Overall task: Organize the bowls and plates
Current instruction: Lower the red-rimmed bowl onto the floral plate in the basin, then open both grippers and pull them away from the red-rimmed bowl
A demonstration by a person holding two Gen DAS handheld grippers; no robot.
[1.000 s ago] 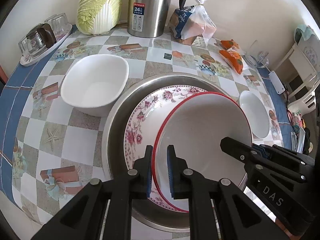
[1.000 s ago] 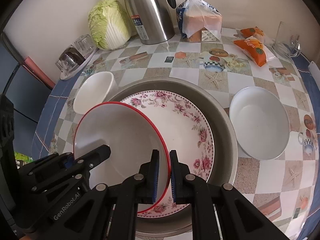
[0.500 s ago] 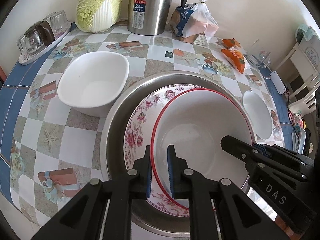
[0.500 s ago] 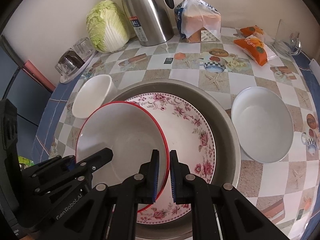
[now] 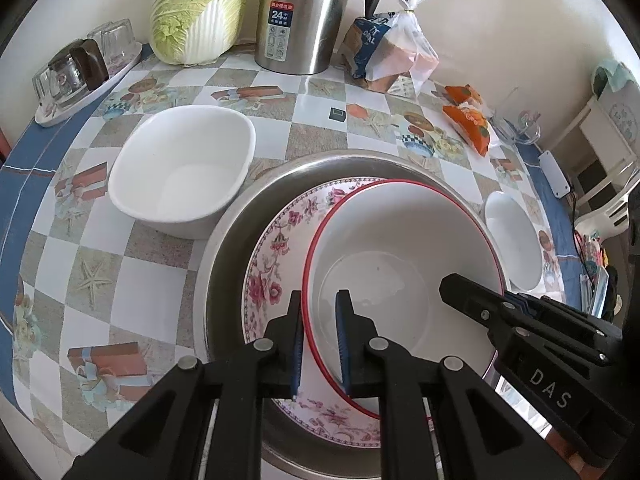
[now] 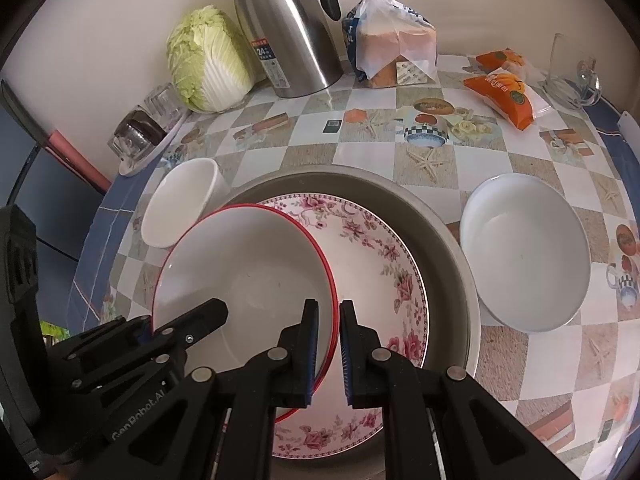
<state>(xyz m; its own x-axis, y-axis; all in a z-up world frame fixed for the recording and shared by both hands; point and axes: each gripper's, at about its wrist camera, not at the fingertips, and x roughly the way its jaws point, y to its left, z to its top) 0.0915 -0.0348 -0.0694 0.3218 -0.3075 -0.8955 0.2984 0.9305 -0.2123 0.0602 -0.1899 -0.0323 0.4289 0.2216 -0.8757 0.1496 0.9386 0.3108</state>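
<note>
A white bowl with a red rim (image 5: 400, 248) hangs tilted over a pink floral plate (image 5: 276, 264), which lies in a wide steel basin (image 5: 224, 264). My left gripper (image 5: 319, 340) is shut on the bowl's left rim. In the right wrist view my right gripper (image 6: 329, 348) is shut on the right rim of the same red-rimmed bowl (image 6: 248, 264). Whether the bowl touches the plate I cannot tell. A white square bowl (image 5: 180, 176) stands left of the basin and a white round bowl (image 6: 524, 252) right of it.
Along the wall stand a cabbage (image 5: 196, 12), a steel thermos jug (image 5: 300, 16) and a bagged loaf (image 6: 392, 48). Orange snack packets (image 6: 504, 88) and a glass jug (image 6: 572, 68) lie at the back right. A tray of glasses (image 5: 76, 76) sits at the back left.
The red-rimmed bowl has shifted slightly further over the floral plate inside the basin. Both grippers keep their hold on its rim.
</note>
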